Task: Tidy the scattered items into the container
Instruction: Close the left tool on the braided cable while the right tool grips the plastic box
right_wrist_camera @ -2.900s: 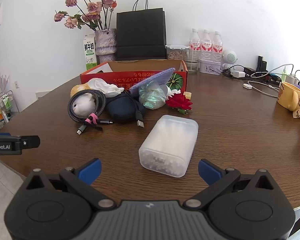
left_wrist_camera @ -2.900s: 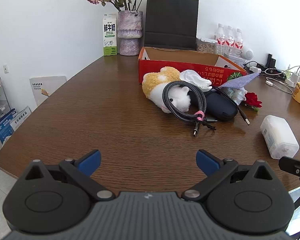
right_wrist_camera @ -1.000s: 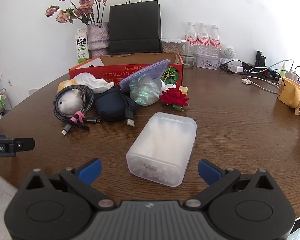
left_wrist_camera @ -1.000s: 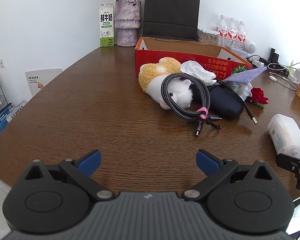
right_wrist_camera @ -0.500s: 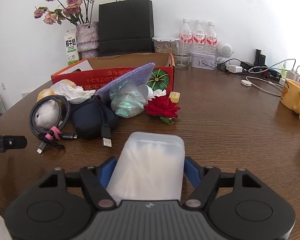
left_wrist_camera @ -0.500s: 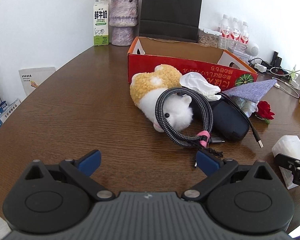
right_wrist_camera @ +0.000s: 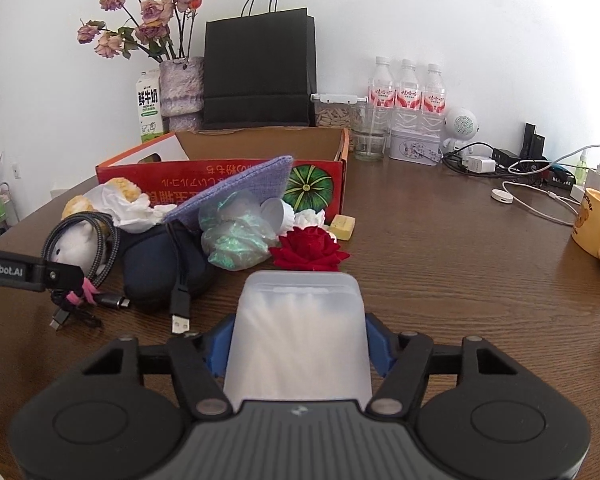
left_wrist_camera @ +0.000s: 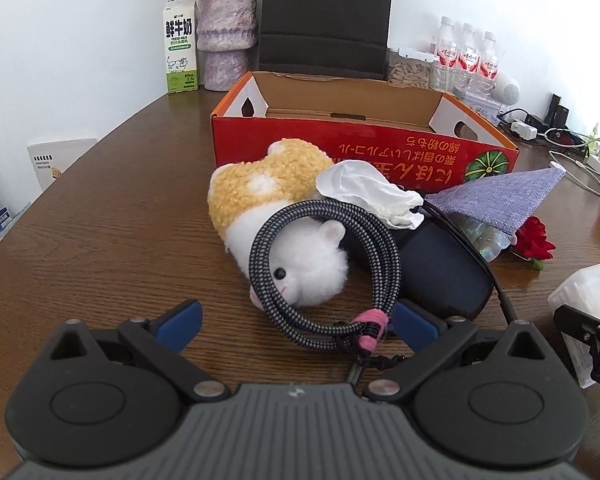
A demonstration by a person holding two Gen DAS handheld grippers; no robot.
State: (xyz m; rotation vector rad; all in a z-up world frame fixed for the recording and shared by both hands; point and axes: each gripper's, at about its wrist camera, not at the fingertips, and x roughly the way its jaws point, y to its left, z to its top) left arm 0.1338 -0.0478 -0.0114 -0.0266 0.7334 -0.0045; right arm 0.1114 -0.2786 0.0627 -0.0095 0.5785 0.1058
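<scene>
While the right gripper [right_wrist_camera: 298, 346] closes its blue pads against the two long sides of the translucent white plastic box of cotton swabs [right_wrist_camera: 298, 332], the box sits between the jaws, its far end pointing at the pile; whether it is lifted off the brown wooden table [right_wrist_camera: 440, 264] cannot be told. The left gripper [left_wrist_camera: 296, 320] stands with its jaws wide apart and nothing pressed between them, the near loop of the coiled black-and-white braided cable [left_wrist_camera: 324, 264] with its pink tie lying just before the pads. That cable rings the head of the white and yellow plush hamster [left_wrist_camera: 276, 216], which lies on its side on the table. Just beside it to the right is the dark navy oval pouch [left_wrist_camera: 440, 276], a black USB lead draped over it. A crumpled white tissue [left_wrist_camera: 372, 192] rests on top of the plush and the pouch. Beyond, the purple woven fabric pouch [right_wrist_camera: 244, 188] leans over a clear bag of greenish glitter [right_wrist_camera: 236, 236], with the red artificial rose [right_wrist_camera: 308, 248] near the swab box's far end. Behind them all stands the open red cardboard box [left_wrist_camera: 364, 148], its visible inside bare. Farther back, against the white wall, a black paper bag [right_wrist_camera: 256, 76] stands.
</scene>
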